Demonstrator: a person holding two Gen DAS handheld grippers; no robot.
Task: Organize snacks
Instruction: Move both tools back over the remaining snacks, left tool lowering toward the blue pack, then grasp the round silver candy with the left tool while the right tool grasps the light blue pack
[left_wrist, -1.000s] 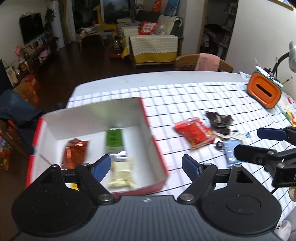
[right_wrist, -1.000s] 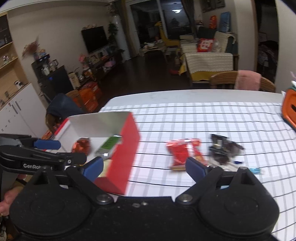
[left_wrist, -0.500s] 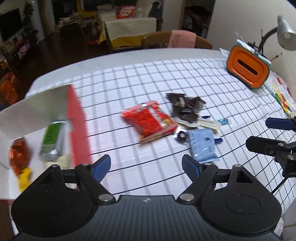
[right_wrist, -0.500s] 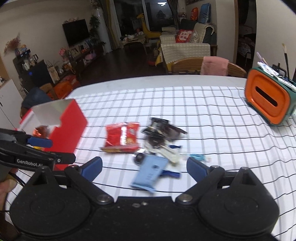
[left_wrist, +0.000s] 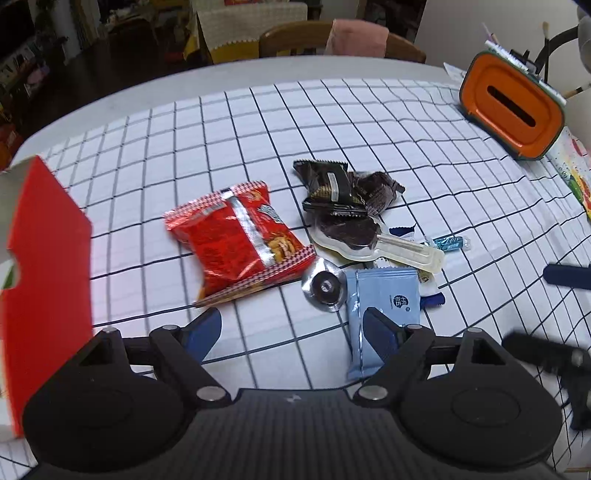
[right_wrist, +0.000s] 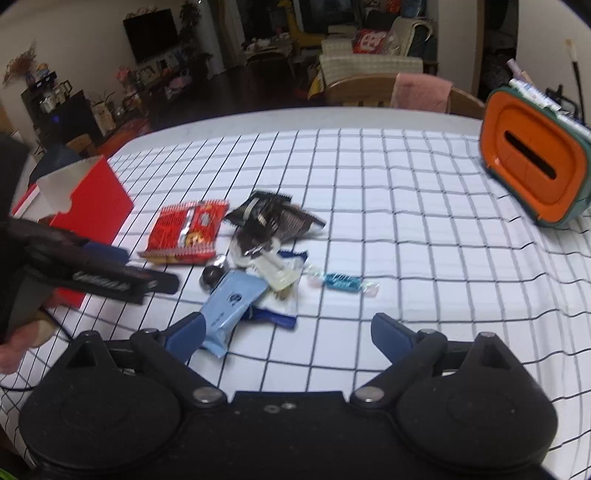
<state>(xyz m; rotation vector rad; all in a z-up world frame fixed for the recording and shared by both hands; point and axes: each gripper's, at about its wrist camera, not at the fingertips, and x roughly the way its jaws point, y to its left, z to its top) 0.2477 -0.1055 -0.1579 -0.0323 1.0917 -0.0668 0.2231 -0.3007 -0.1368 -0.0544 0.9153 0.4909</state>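
Bare checked tablecloth (right_wrist: 424, 236) lies open between the snack heap and the orange holder (right_wrist: 535, 166) at the far right edge. On the left, the red box (left_wrist: 44, 266) stands as a wall beside the red snack bag (left_wrist: 236, 240), a narrow strip of cloth between them. The heap itself is crowded: dark wrappers (left_wrist: 343, 192), a foil disc (left_wrist: 325, 286) and a pale blue packet (left_wrist: 384, 306) touch or overlap.

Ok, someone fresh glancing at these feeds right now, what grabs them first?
Probably the red snack bag mid-table on the checked cloth, with dark wrappers and a light blue packet heaped to its right. Then the red box at the left edge and the orange holder far right.
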